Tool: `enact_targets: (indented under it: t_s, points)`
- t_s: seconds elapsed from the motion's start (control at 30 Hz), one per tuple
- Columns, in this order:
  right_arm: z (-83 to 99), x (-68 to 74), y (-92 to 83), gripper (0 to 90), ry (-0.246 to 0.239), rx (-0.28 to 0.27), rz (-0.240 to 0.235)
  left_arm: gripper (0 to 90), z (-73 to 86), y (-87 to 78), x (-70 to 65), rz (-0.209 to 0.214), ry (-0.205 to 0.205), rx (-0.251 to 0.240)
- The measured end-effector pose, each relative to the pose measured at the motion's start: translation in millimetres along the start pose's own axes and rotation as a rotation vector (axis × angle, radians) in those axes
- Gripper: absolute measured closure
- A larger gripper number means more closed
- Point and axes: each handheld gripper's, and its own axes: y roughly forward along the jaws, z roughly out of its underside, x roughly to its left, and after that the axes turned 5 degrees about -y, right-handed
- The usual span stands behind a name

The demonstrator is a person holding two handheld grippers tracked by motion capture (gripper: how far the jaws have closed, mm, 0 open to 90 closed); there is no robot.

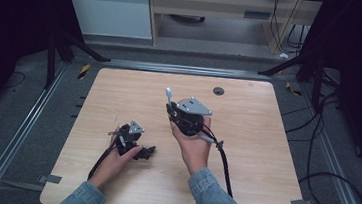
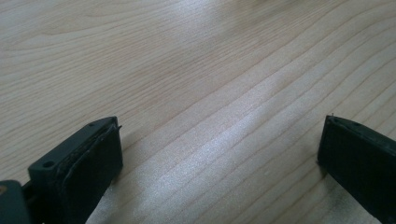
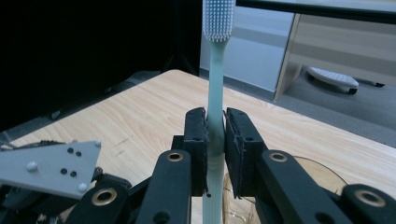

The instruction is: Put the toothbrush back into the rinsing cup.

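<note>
At about 8 o'clock on the wooden table (image 1: 244,153) we see the person's left hand (image 1: 113,162) holding the left gripper (image 1: 148,152) low, close to the tabletop. In the left gripper view its two black jaws stand wide apart with only bare wood grain between them. Just past the table's centre, toward 3 o'clock, the right hand (image 1: 193,143) holds the right gripper (image 1: 169,107) raised, a grey three-cornered plate (image 1: 194,106) on top. Its jaws are clamped on the handle of a pale green toothbrush (image 3: 215,93), which stands upright, bristled head pointing to 12 o'clock. A clear glass (image 3: 306,179) shows partly behind the right jaw, near 5 o'clock in the right gripper view.
</note>
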Motion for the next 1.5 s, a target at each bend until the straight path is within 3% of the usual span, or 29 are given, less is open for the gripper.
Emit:
enact_targets:
  t_s: [0.3, 0.5, 0.93, 1.07, 1.5]
  points:
    - [-7.2, 4.1, 0.4, 79.3, 0.01, -0.059, 0.047, 0.0, 0.0, 0.1, -0.1, -0.001, -0.002, -0.001]
    - [-12.4, -0.4, -0.3, 79.3, 0.004, -0.067, 0.065, 0.0, 0.0, 0.1, -0.1, -0.001, -0.002, -0.002]
    - [-32.2, -13.1, 11.4, 79.3, 0.035, -0.08, 0.056, 0.0, -0.1, 0.1, -0.1, 0.0, -0.002, 0.0]
    - [-32.4, -14.3, 15.3, 79.3, 0.055, -0.096, 0.056, 0.0, -0.1, 0.1, -0.1, 0.0, -0.001, 0.0]
    - [-26.7, -15.7, 26.8, 79.3, 0.032, -0.117, 0.064, 0.0, 0.0, 0.1, -0.1, 0.0, -0.002, -0.001]
